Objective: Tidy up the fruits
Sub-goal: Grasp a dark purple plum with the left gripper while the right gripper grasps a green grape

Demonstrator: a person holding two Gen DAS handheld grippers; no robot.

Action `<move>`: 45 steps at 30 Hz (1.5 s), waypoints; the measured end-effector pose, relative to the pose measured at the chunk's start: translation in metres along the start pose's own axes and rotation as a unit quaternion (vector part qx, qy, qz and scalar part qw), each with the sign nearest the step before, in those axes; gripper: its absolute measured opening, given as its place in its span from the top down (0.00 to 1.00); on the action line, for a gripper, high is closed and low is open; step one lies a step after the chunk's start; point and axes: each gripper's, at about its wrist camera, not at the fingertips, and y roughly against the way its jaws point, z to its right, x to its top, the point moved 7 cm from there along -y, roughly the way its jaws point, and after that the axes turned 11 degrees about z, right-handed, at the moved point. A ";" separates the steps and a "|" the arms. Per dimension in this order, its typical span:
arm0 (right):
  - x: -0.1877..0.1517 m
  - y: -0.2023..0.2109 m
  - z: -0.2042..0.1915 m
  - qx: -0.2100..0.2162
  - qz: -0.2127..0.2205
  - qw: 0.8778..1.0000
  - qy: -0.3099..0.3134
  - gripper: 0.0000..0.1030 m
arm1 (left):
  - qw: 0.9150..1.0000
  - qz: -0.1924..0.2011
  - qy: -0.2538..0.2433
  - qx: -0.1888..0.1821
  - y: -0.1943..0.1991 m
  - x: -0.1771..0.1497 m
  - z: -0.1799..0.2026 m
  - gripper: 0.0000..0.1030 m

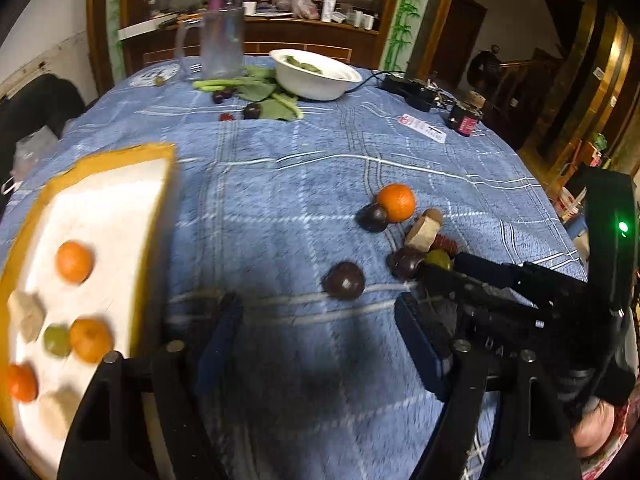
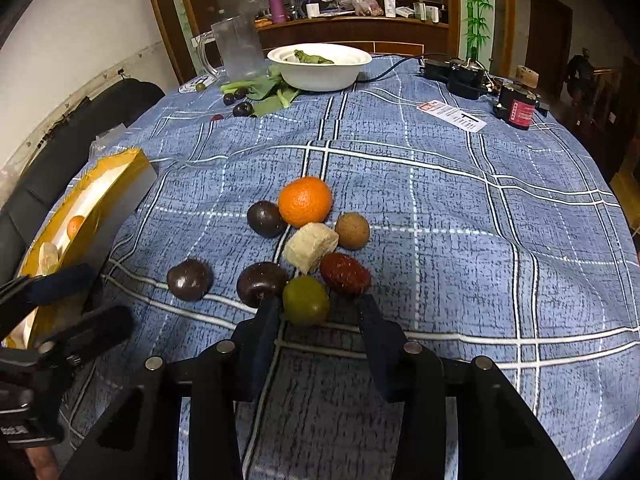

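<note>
The right tongs [image 2: 318, 312] reach down over a cluster of fruit on the counter [image 2: 460, 240], which is covered in a blue checked cloth. A green fruit [image 2: 306, 300] sits between their two dark fingers [image 2: 266, 328], which stand narrowly apart; a gap shows on its right side, so the pads do not yet press on it. Around it lie a red date [image 2: 345, 274], a dark plum [image 2: 261, 284], a pale cube-shaped piece [image 2: 310, 247], a brown round fruit [image 2: 352, 230], an orange [image 2: 305, 201] and two more dark plums [image 2: 189, 279]. The left tongs [image 1: 320, 322] hang wide apart over bare cloth with nothing between them, just beside the yellow-rimmed tray [image 1: 156, 216], which holds oranges, a green fruit and pale pieces. A white bowl [image 2: 320, 68] stands at the far side.
</note>
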 end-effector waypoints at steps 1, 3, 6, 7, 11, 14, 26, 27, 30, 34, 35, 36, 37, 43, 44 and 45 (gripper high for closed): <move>0.001 0.000 0.001 0.001 0.002 1.000 -0.001 0.58 | 1.000 0.000 -0.003 -0.001 -0.003 0.001 0.001 0.30; 0.002 -0.001 0.002 0.006 0.007 1.000 -0.005 0.58 | 1.000 -0.007 -0.009 -0.009 -0.017 0.002 0.005 0.39; 0.003 -0.003 0.005 0.011 0.011 1.000 -0.007 0.57 | 1.000 -0.021 -0.013 -0.013 -0.032 0.000 0.006 0.59; 0.003 -0.003 0.006 0.013 0.011 1.000 -0.007 0.57 | 0.999 -0.026 -0.013 -0.019 -0.037 -0.002 0.006 0.63; 0.001 -0.001 0.003 0.022 0.011 1.000 0.004 0.60 | 0.999 -0.014 -0.029 -0.025 -0.039 -0.004 0.013 0.65; 0.000 -0.001 -0.001 0.024 0.012 1.000 0.014 0.61 | 0.999 -0.002 -0.041 -0.021 -0.040 -0.006 0.017 0.65; -0.002 0.003 -0.008 0.026 0.017 0.999 0.024 0.75 | 0.998 0.026 -0.021 -0.055 -0.033 -0.002 0.015 0.79; -0.002 0.004 -0.010 0.025 0.019 0.999 0.027 0.76 | 0.998 0.027 -0.021 -0.054 -0.033 -0.002 0.015 0.79; 0.001 0.008 -0.013 0.030 0.030 0.999 0.026 0.76 | 0.998 0.036 -0.021 -0.053 -0.030 0.000 0.015 0.79; 0.005 0.016 -0.015 0.031 0.050 0.998 0.024 0.76 | 0.997 0.045 -0.021 -0.054 -0.025 0.002 0.015 0.79; 0.007 0.018 -0.014 0.031 0.055 0.998 0.023 0.76 | 0.997 0.046 -0.018 -0.055 -0.024 0.003 0.015 0.79; 0.008 0.020 -0.015 0.031 0.059 0.998 0.021 0.76 | 0.997 0.049 -0.014 -0.052 -0.021 0.005 0.014 0.79; 0.009 0.022 -0.015 0.035 0.062 0.997 0.018 0.76 | 0.997 0.056 -0.013 -0.047 -0.015 0.007 0.012 0.79; 0.015 0.038 -0.019 0.047 0.081 0.996 0.003 0.76 | 0.996 0.081 -0.001 -0.023 0.032 0.014 -0.006 0.79; 0.016 0.042 -0.023 0.052 0.082 0.995 0.002 0.76 | 0.996 0.086 0.009 -0.015 0.046 0.015 -0.017 0.79; 0.017 0.047 -0.030 0.061 0.082 0.995 0.000 0.76 | 0.996 0.090 0.018 -0.008 0.055 0.015 -0.026 0.79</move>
